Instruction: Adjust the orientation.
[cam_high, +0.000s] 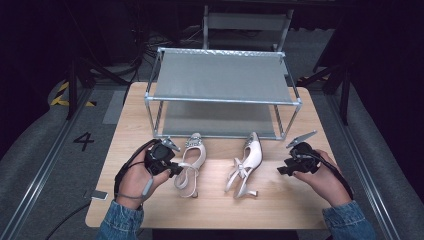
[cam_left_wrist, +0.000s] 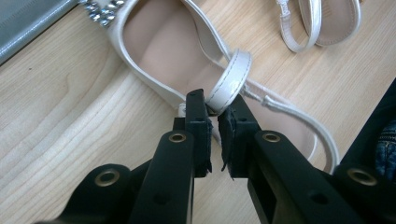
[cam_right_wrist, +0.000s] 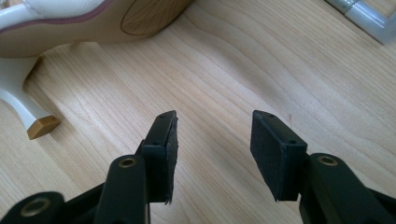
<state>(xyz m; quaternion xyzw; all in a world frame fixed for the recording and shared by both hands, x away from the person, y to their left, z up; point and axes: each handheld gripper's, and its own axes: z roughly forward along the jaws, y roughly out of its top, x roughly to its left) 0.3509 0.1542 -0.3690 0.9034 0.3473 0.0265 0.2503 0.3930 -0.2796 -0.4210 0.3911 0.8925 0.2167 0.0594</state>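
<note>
Two white slingback heels lie on the wooden table (cam_high: 150, 200). The left shoe (cam_high: 192, 159) stands upright with a jewelled toe; the right shoe (cam_high: 248, 162) lies on its side. My left gripper (cam_high: 176, 170) is shut on the left shoe's heel strap (cam_left_wrist: 231, 81), which is pinched between the pad tips, as the left gripper view (cam_left_wrist: 215, 106) shows up close. My right gripper (cam_high: 281, 170) hovers just right of the right shoe, open with nothing between its fingers (cam_right_wrist: 212, 128). The right gripper view shows that shoe's tan sole (cam_right_wrist: 93, 18) and its gold-tipped heel (cam_right_wrist: 28, 112).
A two-tier metal rack (cam_high: 222, 80) with grey fabric shelves stands at the back of the table, both shelves bare. Its lower shelf edge (cam_left_wrist: 23, 18) lies close behind the left shoe, and a frame foot (cam_right_wrist: 364, 16) sits beyond my right gripper.
</note>
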